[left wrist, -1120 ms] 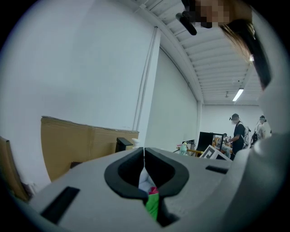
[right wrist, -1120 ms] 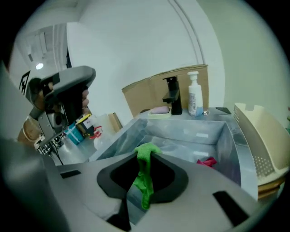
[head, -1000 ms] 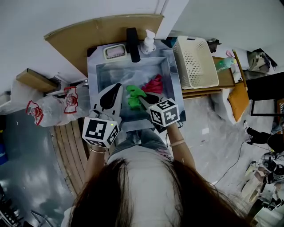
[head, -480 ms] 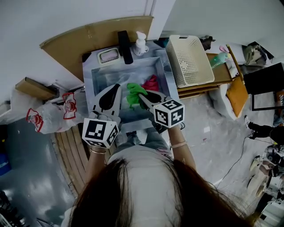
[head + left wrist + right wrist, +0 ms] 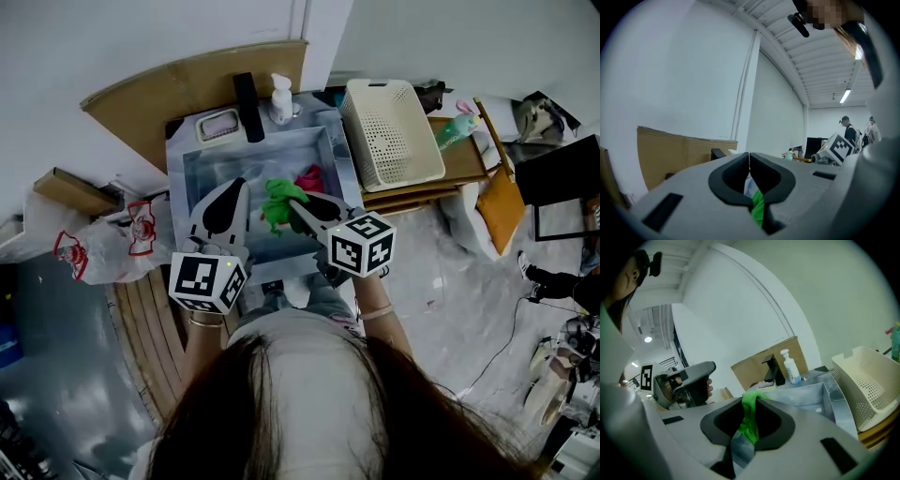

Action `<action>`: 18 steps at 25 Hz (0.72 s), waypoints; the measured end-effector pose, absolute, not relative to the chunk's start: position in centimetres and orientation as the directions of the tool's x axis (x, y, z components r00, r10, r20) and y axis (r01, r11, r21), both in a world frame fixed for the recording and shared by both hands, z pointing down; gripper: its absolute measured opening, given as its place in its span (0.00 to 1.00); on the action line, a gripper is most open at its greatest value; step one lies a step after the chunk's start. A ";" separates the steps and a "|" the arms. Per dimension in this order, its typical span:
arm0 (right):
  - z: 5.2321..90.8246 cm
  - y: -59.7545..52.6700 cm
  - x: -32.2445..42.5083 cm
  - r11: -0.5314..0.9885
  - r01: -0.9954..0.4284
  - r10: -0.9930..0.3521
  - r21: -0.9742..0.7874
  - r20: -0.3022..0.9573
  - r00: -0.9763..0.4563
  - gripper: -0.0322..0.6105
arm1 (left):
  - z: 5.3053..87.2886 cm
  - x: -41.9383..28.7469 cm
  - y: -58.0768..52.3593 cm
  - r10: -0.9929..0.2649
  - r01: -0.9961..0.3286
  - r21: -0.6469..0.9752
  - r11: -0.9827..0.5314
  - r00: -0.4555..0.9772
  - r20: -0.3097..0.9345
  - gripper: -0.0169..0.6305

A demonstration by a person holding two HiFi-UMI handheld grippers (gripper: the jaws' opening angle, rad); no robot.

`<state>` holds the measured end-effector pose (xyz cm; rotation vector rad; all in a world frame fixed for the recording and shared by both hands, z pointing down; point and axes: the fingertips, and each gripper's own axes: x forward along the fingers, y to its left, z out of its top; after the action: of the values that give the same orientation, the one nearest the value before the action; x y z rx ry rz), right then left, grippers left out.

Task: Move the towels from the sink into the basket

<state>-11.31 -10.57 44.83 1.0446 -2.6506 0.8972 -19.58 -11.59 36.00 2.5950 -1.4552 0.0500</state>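
**Green Towel: Transfer from Sink to Basket**

**1. Tool state.** My right tool (image 5: 292, 204) is clamped on the green towel (image 5: 275, 199). In the right gripper view the cloth runs up between the jaws and bunches over their tips. My left tool (image 5: 234, 187) has its jaws pressed together and pinches nothing. The strip of green showing through the gap below its tips I take to be the same towel, hanging beyond it.

**2. Location of the work.** The green towel hangs from my right tool over the sink (image 5: 187, 173). I cannot tell whether its lower end is clear of the sink floor. A red towel (image 5: 309, 177) lies in the sink's far right corner, just beyond the green one.

**3. Governing relation.** The basket (image 5: 389, 131) stands just beside the sink on its right, open side up, with its long axis running away from me. From my right tool it lies to the right and somewhat farther off. My right hand is the nearer one; my left tool sits on the sink's opposite side.

**4. Coming move (judgement).** The towel should rise above the sink's right wall and the basket's near rim, then travel rightward along the short axis. A trailing end could catch on either edge.
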 end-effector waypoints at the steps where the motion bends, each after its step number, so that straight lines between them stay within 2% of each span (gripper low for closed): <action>1: 44.5 -10.6 -11.0 0.580 -0.654 -0.569 -0.485 0.333 -0.752 0.17 | 35.8 -19.3 -11.6 -0.847 -0.852 0.127 -0.508 0.521 0.108 0.04; 18: 40.3 -10.6 -5.4 0.606 -0.585 -0.568 -0.539 0.222 -0.793 0.17 | 34.1 -12.9 -11.5 -0.858 -0.862 0.094 -0.497 0.505 0.095 0.04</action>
<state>-5.37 -10.64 40.26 1.0013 -2.7900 0.9529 -12.87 -11.48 34.07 2.6111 -1.5006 0.0541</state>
